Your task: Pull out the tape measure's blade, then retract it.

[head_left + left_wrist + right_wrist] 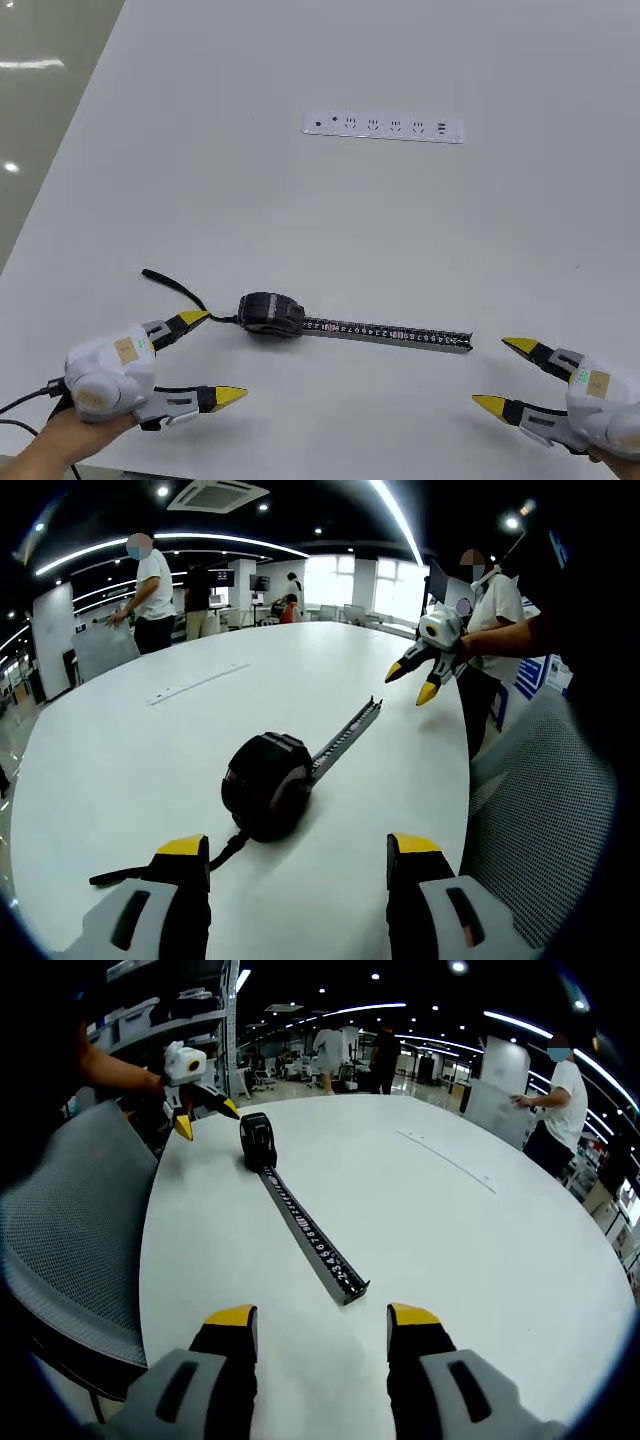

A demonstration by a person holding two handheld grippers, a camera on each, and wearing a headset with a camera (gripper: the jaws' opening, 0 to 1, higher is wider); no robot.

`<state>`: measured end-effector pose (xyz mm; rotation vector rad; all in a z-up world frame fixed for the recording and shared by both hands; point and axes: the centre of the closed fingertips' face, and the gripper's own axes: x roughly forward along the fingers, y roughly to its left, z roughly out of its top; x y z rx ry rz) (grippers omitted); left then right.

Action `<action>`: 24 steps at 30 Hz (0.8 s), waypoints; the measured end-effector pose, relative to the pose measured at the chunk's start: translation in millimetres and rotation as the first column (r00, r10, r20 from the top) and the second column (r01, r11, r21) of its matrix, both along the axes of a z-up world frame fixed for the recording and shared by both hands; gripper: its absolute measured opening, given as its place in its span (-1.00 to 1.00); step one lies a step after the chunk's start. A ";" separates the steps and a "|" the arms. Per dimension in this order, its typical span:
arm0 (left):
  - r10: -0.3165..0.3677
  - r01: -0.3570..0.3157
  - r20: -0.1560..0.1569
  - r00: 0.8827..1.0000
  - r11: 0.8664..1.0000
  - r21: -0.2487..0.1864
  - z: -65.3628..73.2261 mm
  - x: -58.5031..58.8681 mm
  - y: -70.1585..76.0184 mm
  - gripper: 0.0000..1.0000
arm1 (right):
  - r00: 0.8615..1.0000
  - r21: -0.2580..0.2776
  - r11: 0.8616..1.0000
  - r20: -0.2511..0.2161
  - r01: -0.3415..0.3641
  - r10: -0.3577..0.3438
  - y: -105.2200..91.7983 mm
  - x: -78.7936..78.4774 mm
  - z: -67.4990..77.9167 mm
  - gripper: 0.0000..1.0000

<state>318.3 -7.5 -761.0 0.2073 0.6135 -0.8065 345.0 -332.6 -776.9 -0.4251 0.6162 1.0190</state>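
On the near part of the white table (300, 220), the tape measure (270, 314) lies on its side, a black case with its blade (390, 333) pulled out and running flat along the tabletop to the right. The blade's hooked end (350, 1288) rests on the table, just ahead of my right claw (496, 374). That claw hangs near the right edge with its yellow-tipped jaws spread apart and nothing between them; it is close to the blade's end but not touching it.

My left claw (218, 356) sits at the near left, also spread wide and holding nothing. The case lies just beyond its tips, slightly to the right, and in the left gripper view it sits between the two jaws but farther out, clear of both. A black strap (170, 285) trails from the case toward the far left, passing by the farther tip of my left claw; I cannot tell whether the two touch.

Well beyond the tape measure, toward the far side, a white power strip (383, 126) lies flat on the table. Past the table's far end, several people stand in a lit room.
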 end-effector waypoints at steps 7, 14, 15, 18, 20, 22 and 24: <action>0.093 -0.095 -0.031 0.995 0.994 -0.047 1.9 -23.3 -12.2 0.67 | 0.996 0.031 0.996 0.008 0.088 -0.088 6.3 -10.6 11.2 0.24; 0.164 -0.166 -0.034 0.986 0.984 -0.058 2.5 -35.6 -27.3 0.94 | 0.991 0.056 0.990 0.012 0.132 -0.133 20.3 -25.2 15.5 0.44; 0.175 -0.176 -0.028 0.984 0.983 -0.059 2.9 -35.0 -28.2 0.95 | 0.991 0.060 0.989 0.014 0.134 -0.136 22.3 -26.7 15.5 0.48; 0.208 -0.209 -0.015 0.978 0.976 -0.067 3.7 -33.0 -30.3 1.00 | 0.987 0.067 0.985 0.010 0.161 -0.162 26.8 -29.8 14.4 0.59; 0.222 -0.223 -0.022 0.975 0.973 -0.066 2.5 -33.7 -32.8 1.00 | 0.984 0.073 0.981 0.004 0.178 -0.179 29.4 -32.6 14.9 0.66; 0.229 -0.230 -0.018 0.973 0.971 -0.064 2.2 -35.2 -34.9 1.00 | 0.978 0.091 0.974 -0.012 0.209 -0.209 31.9 -34.9 16.9 0.73; 0.245 -0.246 -0.021 0.969 0.967 -0.066 2.3 -35.5 -35.5 1.00 | 0.974 0.109 0.968 -0.012 0.227 -0.227 35.4 -36.7 21.3 0.77</action>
